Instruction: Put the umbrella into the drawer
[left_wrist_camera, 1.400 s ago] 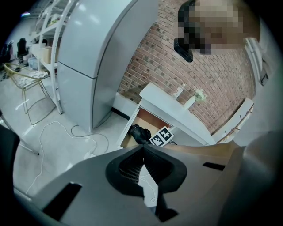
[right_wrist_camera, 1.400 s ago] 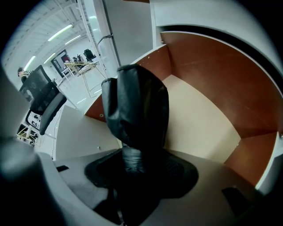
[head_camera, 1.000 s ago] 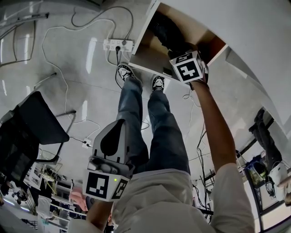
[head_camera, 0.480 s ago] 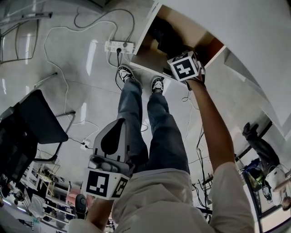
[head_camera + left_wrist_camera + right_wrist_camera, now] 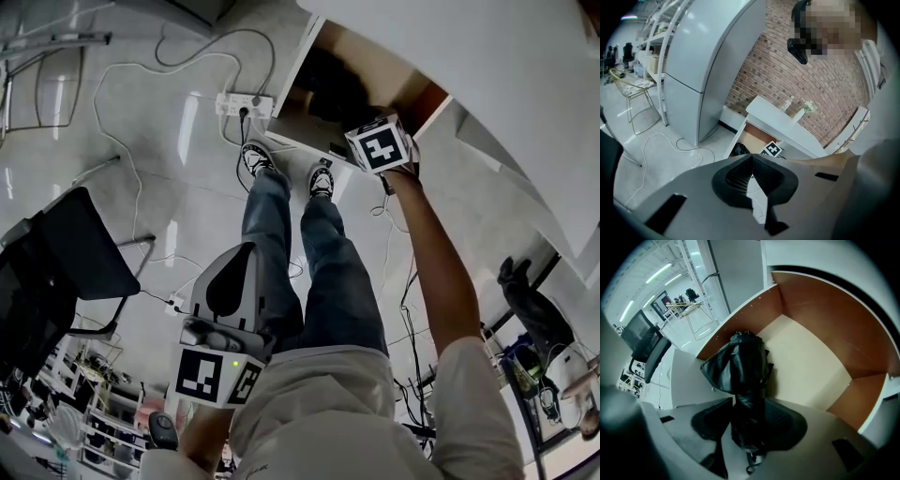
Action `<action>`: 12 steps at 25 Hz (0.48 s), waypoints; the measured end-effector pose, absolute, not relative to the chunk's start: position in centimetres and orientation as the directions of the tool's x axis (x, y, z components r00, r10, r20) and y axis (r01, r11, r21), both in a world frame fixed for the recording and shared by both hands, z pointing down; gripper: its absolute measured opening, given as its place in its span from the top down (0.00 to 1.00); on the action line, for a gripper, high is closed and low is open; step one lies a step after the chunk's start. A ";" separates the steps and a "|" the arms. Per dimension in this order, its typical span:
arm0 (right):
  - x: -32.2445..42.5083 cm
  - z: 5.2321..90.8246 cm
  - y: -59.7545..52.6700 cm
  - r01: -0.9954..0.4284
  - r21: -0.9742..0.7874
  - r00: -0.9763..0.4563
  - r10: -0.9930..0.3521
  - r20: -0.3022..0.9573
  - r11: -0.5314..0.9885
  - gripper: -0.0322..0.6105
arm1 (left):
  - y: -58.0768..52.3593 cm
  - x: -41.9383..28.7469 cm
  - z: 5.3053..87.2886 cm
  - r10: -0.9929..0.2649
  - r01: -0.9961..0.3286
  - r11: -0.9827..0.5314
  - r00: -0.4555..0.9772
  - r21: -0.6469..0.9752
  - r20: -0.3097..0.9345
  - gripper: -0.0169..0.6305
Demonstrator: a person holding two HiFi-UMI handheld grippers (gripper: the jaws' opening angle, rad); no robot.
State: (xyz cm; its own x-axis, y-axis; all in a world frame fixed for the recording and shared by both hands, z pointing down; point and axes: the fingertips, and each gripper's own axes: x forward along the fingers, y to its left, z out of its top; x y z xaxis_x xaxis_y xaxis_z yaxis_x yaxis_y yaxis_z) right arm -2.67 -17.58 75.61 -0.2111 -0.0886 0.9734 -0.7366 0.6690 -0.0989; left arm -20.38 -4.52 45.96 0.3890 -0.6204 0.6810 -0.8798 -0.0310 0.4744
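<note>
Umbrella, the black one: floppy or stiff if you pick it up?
Probably both: the umbrella has loose crinkled flaps that look floppy, yet its bundle runs straight, hinting at a stiff core. Shiny cloth may be slippery.

Black folded fabric umbrella (image 5: 745,376); open wooden drawer (image 5: 820,310) — reddish-brown walls, cream floor, white rim; the person's denim jeans (image 5: 328,281) blue; far brick wall (image 5: 787,75) red-brown with pale mortar lines — polished room floor (image 5: 56,141) pale grey.

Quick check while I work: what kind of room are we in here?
Probably an office or lab workspace: a brick wall, metal shelving, an office chair, and a power strip lying on a glossy floor.
</note>
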 end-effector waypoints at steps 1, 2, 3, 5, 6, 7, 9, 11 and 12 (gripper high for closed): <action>-2.5 75.4 -17.5 -0.738 -0.099 -0.211 -0.089 0.973 0.668 0.60 | -4.5 -20.3 45.7 -0.624 -0.879 -0.033 0.390 0.475 0.677 0.95; -2.5 75.1 -17.4 -0.738 -0.103 -0.216 -0.089 0.972 0.667 0.61 | -4.5 -20.2 45.5 -0.628 -0.879 -0.036 0.390 0.475 0.674 0.95; -2.5 74.8 -17.3 -0.738 -0.110 -0.225 -0.089 0.970 0.666 0.62 | -4.5 -20.0 45.4 -0.631 -0.879 -0.038 0.389 0.474 0.671 0.95; -2.4 74.3 -17.2 -0.738 -0.110 -0.230 -0.094 0.969 0.666 0.65 | -4.5 -19.9 45.1 -0.633 -0.882 -0.042 0.387 0.470 0.670 0.95; -2.3 74.1 -17.1 -0.738 -0.109 -0.230 -0.097 0.968 0.666 0.70 | -4.5 -19.8 45.1 -0.632 -0.884 -0.042 0.385 0.466 0.672 0.95; -2.2 74.0 -17.0 -0.738 -0.114 -0.238 -0.098 0.966 0.665 0.75 | -4.4 -19.7 45.1 -0.631 -0.886 -0.042 0.382 0.462 0.675 0.95; -2.1 73.8 -16.9 -0.741 -0.131 -0.260 -0.103 0.960 0.659 0.77 | -4.2 -19.4 45.2 -0.629 -0.888 -0.041 0.379 0.458 0.679 0.95; -1.6 73.5 -16.7 -0.749 -0.136 -0.273 -0.115 0.955 0.649 0.80 | -3.9 -19.1 45.1 -0.630 -0.889 -0.043 0.378 0.455 0.679 0.95; -1.4 73.3 -16.6 -0.754 -0.138 -0.276 -0.120 0.954 0.642 0.82 | -3.7 -19.0 44.9 -0.631 -0.890 -0.045 0.377 0.453 0.678 0.95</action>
State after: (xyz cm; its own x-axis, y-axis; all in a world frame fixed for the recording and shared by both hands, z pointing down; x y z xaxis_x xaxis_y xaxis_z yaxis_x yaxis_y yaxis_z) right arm -1.42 -16.60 73.28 -0.2760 -0.1198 0.9537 -0.7541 0.6422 -0.1376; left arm -18.99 -3.71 44.95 0.3768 -0.6307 0.6784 -0.8905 -0.0451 0.4528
